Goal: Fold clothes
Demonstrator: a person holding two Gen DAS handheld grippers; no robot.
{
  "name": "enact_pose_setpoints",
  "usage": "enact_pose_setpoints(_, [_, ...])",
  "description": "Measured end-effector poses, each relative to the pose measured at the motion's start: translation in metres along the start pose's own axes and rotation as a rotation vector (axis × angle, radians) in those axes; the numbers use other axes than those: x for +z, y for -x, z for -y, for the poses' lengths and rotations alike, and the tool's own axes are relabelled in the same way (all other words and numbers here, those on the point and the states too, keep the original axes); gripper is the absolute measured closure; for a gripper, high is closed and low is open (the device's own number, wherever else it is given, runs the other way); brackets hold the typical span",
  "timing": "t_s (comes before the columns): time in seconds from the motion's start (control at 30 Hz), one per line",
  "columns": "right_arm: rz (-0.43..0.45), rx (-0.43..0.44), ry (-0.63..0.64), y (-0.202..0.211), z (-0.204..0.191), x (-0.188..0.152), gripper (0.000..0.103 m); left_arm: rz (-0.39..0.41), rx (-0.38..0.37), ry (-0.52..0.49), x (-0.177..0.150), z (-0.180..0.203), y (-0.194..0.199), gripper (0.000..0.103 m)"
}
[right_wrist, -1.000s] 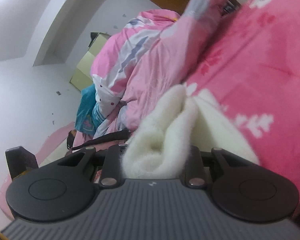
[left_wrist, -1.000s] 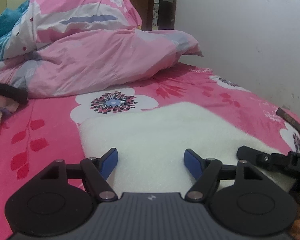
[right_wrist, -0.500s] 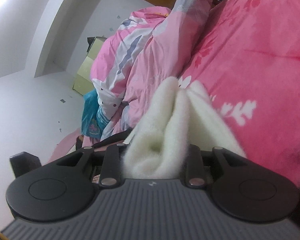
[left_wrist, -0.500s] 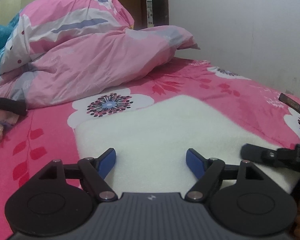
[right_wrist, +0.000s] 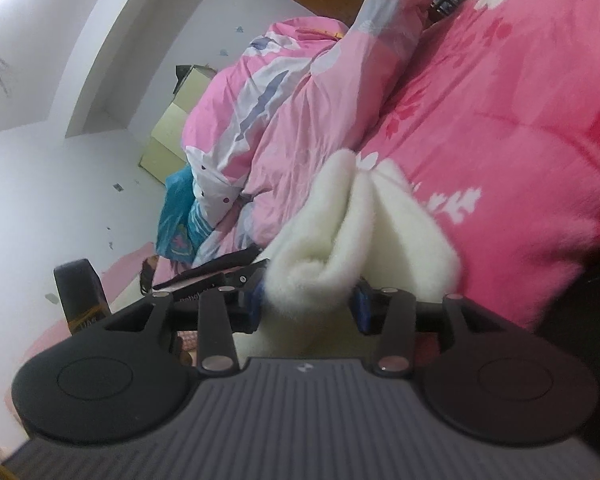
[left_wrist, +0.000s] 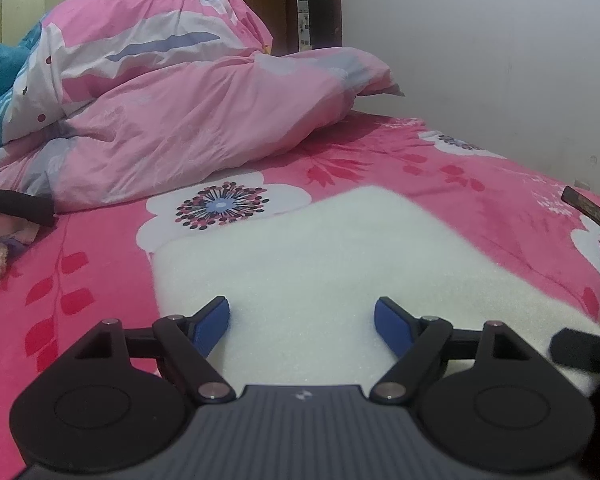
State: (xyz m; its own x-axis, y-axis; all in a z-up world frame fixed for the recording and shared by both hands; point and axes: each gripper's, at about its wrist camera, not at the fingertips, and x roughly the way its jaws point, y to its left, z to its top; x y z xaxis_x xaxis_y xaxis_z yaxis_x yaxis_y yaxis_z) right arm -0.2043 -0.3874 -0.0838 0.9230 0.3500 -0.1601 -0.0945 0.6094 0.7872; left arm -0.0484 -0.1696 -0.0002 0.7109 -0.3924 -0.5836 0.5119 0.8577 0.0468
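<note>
Pink duvet (left_wrist: 188, 128) heaped ahead — bedsheet (left_wrist: 480, 208) rightward open.

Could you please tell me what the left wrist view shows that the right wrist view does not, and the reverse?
Only the left wrist view shows the left claw, open above the flat spread of the white fleece garment, and the big flower print on the bedsheet. Only the right wrist view shows the right claw shut on a bunched fold of that garment, and the yellow cabinet by the wall. Both share the garment, the pink bedsheet and the heaped pink duvet.
</note>
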Motion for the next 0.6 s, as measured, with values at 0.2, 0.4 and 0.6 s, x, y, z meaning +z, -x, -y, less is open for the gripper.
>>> enact_pose_setpoints(0.2, [0.023,-0.064,0.139,-0.004,-0.016,-0.001,0.085,-0.004,0.007,0.002,0.003,0.003,-0.001,0.023])
enact_pose_setpoints(0.4, [0.068,-0.067,0.211,-0.001,-0.02,0.012,0.086,-0.003,-0.014,-0.012,0.007,0.011,-0.001,0.025])
enact_pose_setpoints(0.6, [0.047,-0.104,0.16,-0.003,0.001,0.013,0.086,0.004,-0.03,-0.05,0.007,0.022,-0.003,0.025])
